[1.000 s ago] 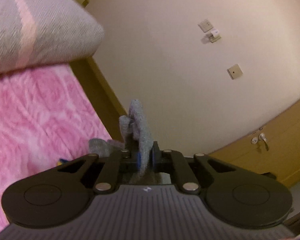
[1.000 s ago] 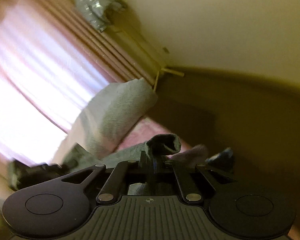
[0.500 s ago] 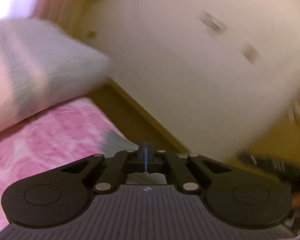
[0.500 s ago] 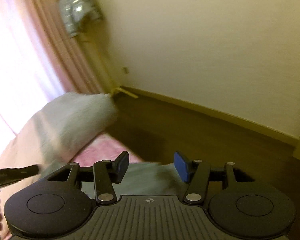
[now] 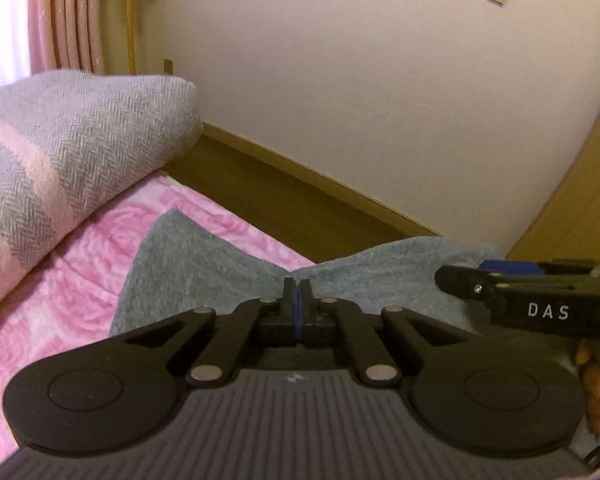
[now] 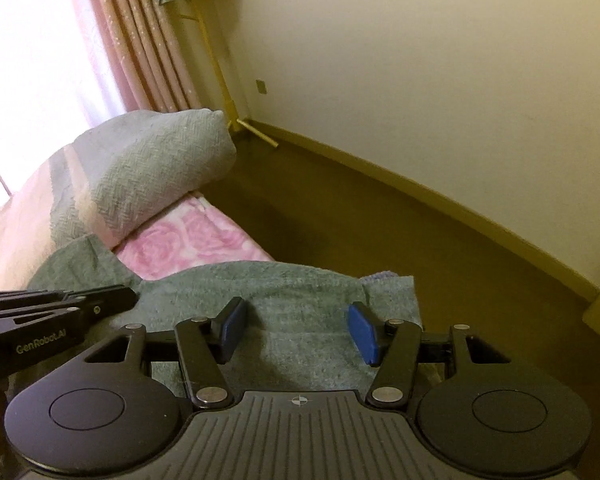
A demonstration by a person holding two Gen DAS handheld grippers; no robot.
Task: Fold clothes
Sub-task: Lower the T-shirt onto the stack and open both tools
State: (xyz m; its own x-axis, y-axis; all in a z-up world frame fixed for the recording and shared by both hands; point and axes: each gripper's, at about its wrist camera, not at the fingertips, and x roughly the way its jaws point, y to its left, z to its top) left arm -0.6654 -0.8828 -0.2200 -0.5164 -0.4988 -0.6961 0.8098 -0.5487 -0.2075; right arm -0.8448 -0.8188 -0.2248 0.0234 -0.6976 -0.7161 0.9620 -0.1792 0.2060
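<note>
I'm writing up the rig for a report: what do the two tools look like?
Both tools are matte black, with two round lobes, silver pivot pins on angled linkage arms and a ribbed grey housing bearing a small crosshair mark. The fingers carry blue pads. Seen side-on, the right tool shows white "DAS" lettering; the left tool reads "GenRobot.AI". No sleeves are visible.

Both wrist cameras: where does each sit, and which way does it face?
Left wrist: on the left claw, shut, facing the grey garment on the pink blanket; fingers show.
Right wrist: on the right claw, open over the garment, facing the wall corner.
Shared: garment, folded quilt, blanket, each other's claw.
</note>
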